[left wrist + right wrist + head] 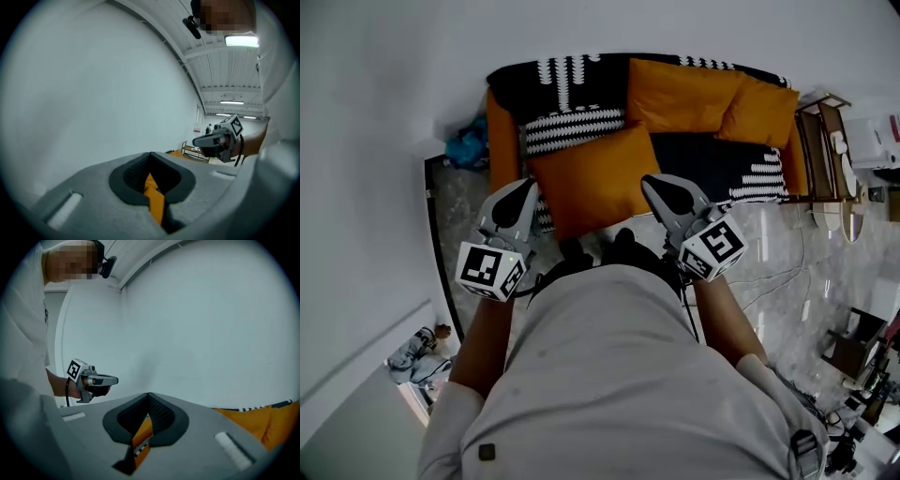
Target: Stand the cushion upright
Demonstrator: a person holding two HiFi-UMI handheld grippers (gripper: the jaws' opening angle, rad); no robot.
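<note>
Corners pinched, the square orange cushion (591, 183) sits between the two grippers in front of the sofa (499, 131). In the head view its plump, smooth-woven face is turned up toward the camera and set slightly askew. Its far edge overlaps the seat, and whether it rests there cannot be told.

The left gripper (528, 187) is clamped on the cushion's near left corner. In the left gripper view a crumpled fold of orange cloth (154, 199) is squeezed between its closed, ribbed dark pads (133, 176), which are set in a rounded grey shell. The right gripper (650, 181) grips the near right corner in the same way. In its own view the jaws are closed on a strip of orange cloth (142, 439) with a scrap of black-and-white print at its lower end.

Each gripper shows in the other's view, with its marker cube at the back and a bare forearm behind it.

On the sofa lies a black throw (572, 103) with white zigzag and bar patterns. Two more orange back cushions (680, 94) lean against the backrest. The floor (787, 253) is glossy grey marble, and a plain white wall (384, 141) curves behind. The person's pale shirt (619, 375) fills the lower part of the head view.
</note>
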